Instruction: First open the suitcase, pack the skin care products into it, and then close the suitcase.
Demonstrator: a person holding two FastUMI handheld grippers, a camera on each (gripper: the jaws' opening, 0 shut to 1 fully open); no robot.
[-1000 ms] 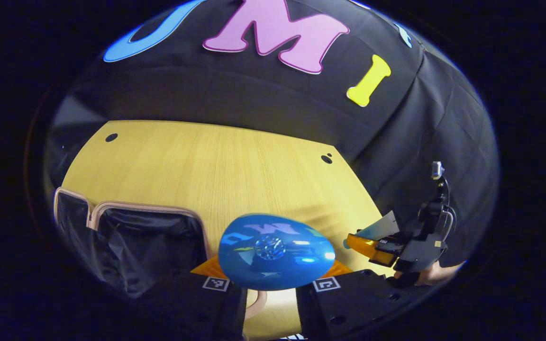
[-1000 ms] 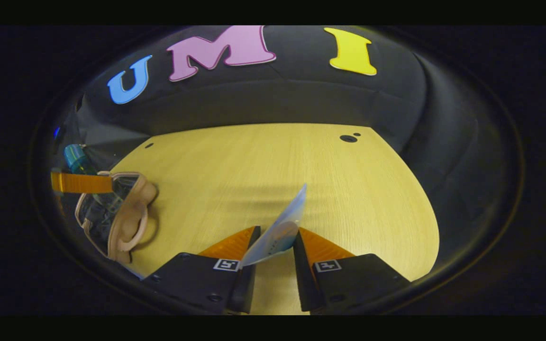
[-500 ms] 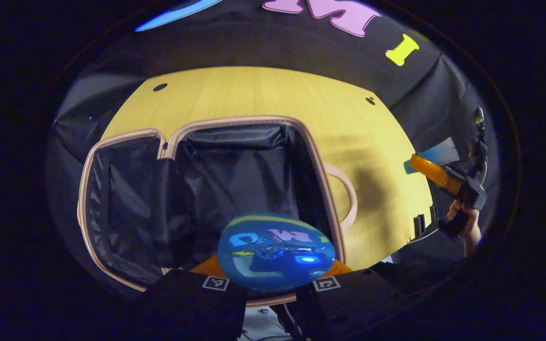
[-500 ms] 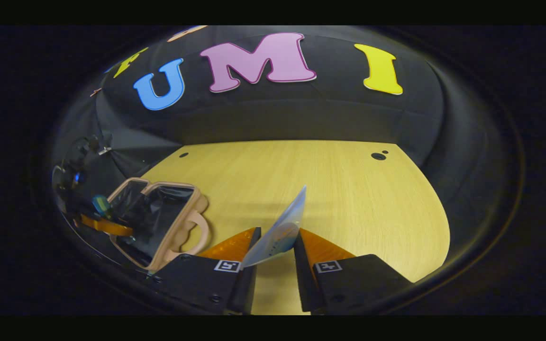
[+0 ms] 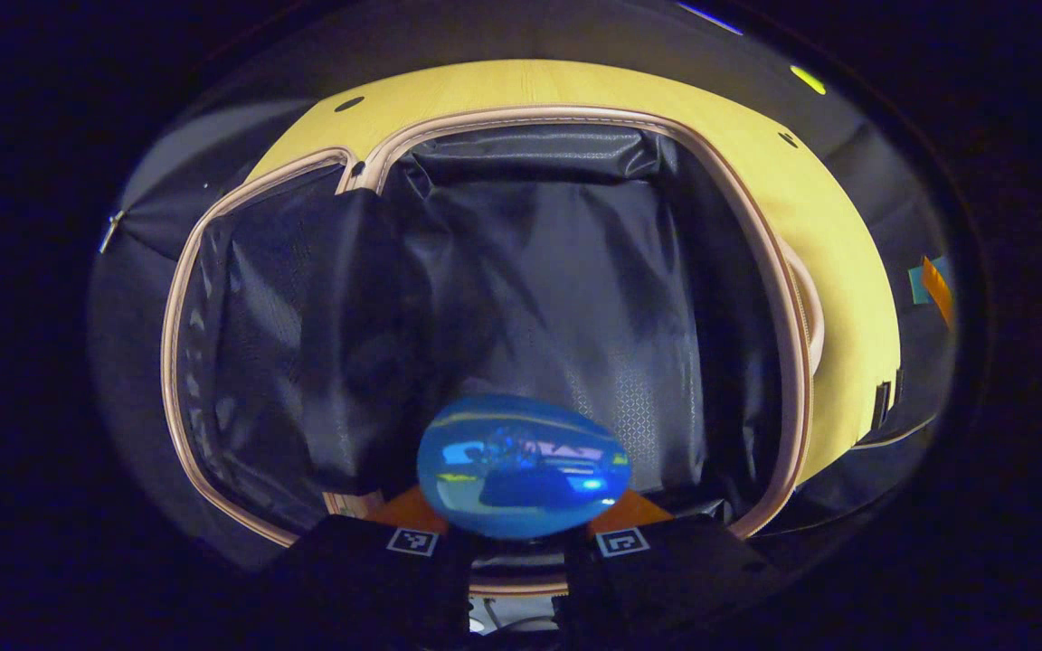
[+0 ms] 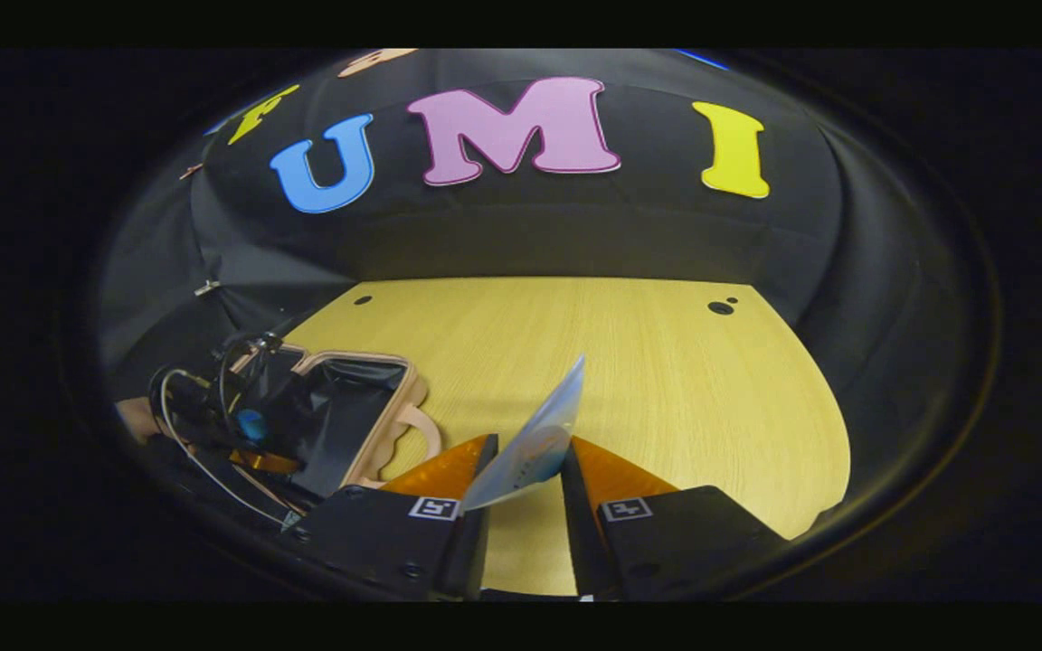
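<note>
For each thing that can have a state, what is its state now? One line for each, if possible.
Suitcase: open, lying flat on the table, dark lining bare.
Blue bottle: held over the open suitcase, not yet released.
Sachet: held above the table, tilted.
Left hand-held gripper: shut on the blue bottle.
Right hand-held gripper: shut on the sachet.

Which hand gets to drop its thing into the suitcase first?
Probably the left gripper. It holds the shiny blue bottle right over the open beige suitcase's black lining. The right gripper holds its flat pale sachet above bare wooden table, beside the suitcase.
</note>
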